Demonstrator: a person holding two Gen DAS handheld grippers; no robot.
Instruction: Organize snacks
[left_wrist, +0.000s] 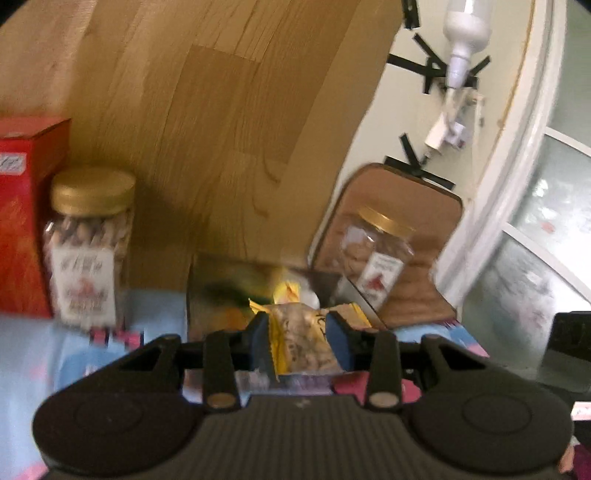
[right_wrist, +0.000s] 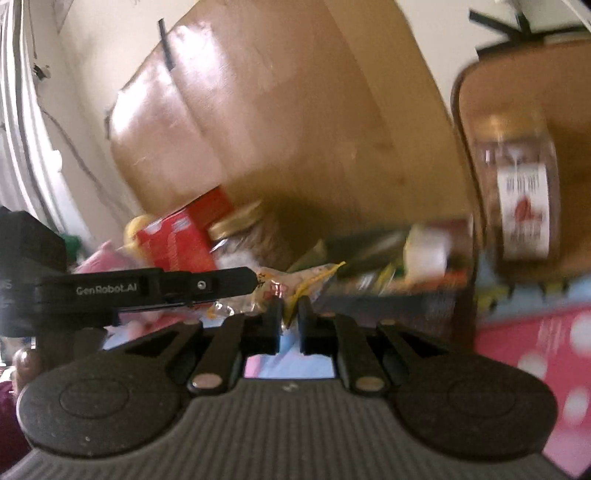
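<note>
My left gripper (left_wrist: 301, 341) is shut on a yellow snack packet (left_wrist: 303, 339) with pale nuts printed on it, held above the table in front of a dark box of snacks (left_wrist: 221, 291). In the right wrist view the same packet (right_wrist: 295, 284) hangs between both grippers: my right gripper (right_wrist: 290, 314) is shut on its yellow edge, and the left gripper's black fingers (right_wrist: 207, 284) reach in from the left. The dark box (right_wrist: 388, 273) lies just behind.
A gold-lidded jar (left_wrist: 88, 243) and a red carton (left_wrist: 22, 214) stand at the left. A second jar (left_wrist: 376, 254) stands on a brown tray (left_wrist: 417, 295) at the right. A wooden board (left_wrist: 221, 129) leans behind. The tablecloth (right_wrist: 535, 354) is pink and blue.
</note>
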